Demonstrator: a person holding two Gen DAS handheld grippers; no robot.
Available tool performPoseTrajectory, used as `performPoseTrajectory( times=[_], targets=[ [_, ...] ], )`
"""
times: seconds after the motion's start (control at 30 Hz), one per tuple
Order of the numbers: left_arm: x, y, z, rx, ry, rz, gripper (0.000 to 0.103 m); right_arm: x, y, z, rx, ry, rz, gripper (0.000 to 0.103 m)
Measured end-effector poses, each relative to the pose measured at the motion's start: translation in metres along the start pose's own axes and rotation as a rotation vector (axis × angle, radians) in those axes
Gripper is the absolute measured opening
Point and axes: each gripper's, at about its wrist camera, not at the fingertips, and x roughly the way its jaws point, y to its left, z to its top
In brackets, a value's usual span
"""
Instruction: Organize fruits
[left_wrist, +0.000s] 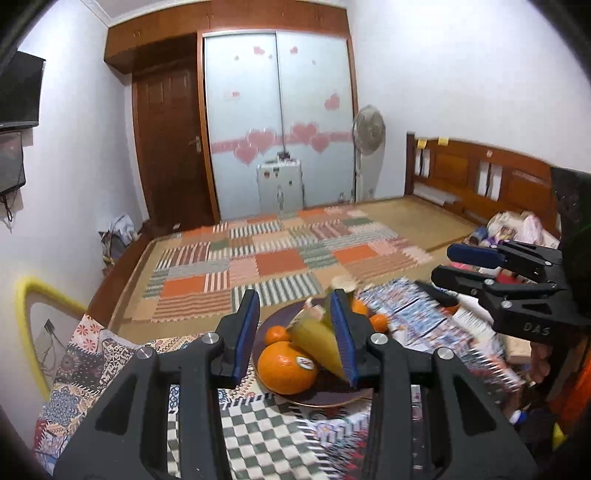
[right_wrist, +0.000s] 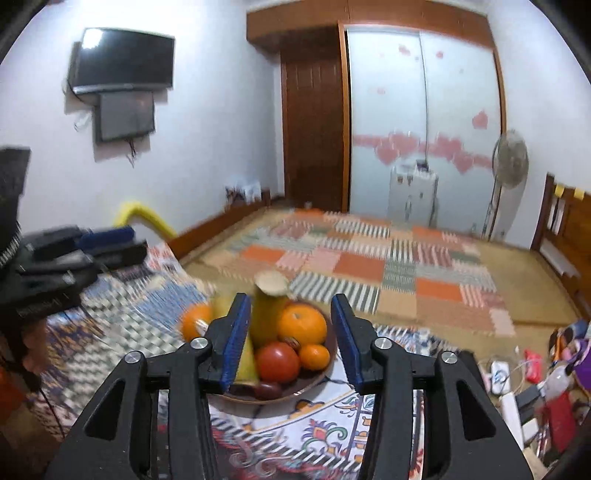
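While raised, grippers frame fruit plate.

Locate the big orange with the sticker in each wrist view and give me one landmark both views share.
Left wrist: sticker orange at the plate's near edge, between the left gripper's fingers.
Right wrist: blurred at the plate's far left, beyond the left finger.
Shared landmark: the standing fan.

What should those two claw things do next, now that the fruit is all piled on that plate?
Probably just back away empty. The plate already holds the oranges, the tomato and the yellow fruit. Both the left gripper and the right gripper look open, with nothing between their pads. No loose fruit is clearly visible on the tablecloth, though the pictures are blurred.
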Motion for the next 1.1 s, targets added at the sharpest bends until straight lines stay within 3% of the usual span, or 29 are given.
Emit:
performPoseTrajectory(
  times=[0.13, 0.27, 0.43, 0.53, 0.6, 0.9, 1.0, 1.1],
  targets=[
    [-0.048, -0.015, 0.007, -0.011, -0.088, -0.003, 0.04, -0.046, 0.023, 0.013, -0.008, -0.087, -0.011, 0.044],
    [-0.099, -0.029, 0.008, -0.017, -0.174, 0.015, 0.05, -0.089, 0.041, 0.018, -0.001, -0.165, -0.022, 0.045],
    [-0.149, -0.043, 0.002, -0.021, -0.244, 0.029, 0.058, -0.122, 0.058, 0.014, 0.035, -0.222, -0.029, 0.056],
    [-0.175, -0.046, -0.005, -0.033, -0.286, 0.043, 0.064, -0.134, 0.066, 0.009, 0.051, -0.239, -0.042, 0.067],
    [-0.191, -0.049, -0.011, -0.04, -0.312, 0.053, 0.072, -0.139, 0.07, 0.006, 0.053, -0.248, -0.057, 0.069],
    [-0.217, -0.05, -0.025, -0.076, -0.333, 0.072, 0.102, -0.159, 0.079, 0.001, 0.044, -0.289, -0.106, 0.09],
    [-0.22, -0.048, -0.028, -0.09, -0.324, 0.07, 0.103, -0.162, 0.079, -0.003, 0.045, -0.298, -0.128, 0.1],
    [-0.22, -0.048, -0.03, -0.088, -0.314, 0.08, 0.103, -0.164, 0.078, -0.006, 0.058, -0.298, -0.132, 0.103]
  ],
)
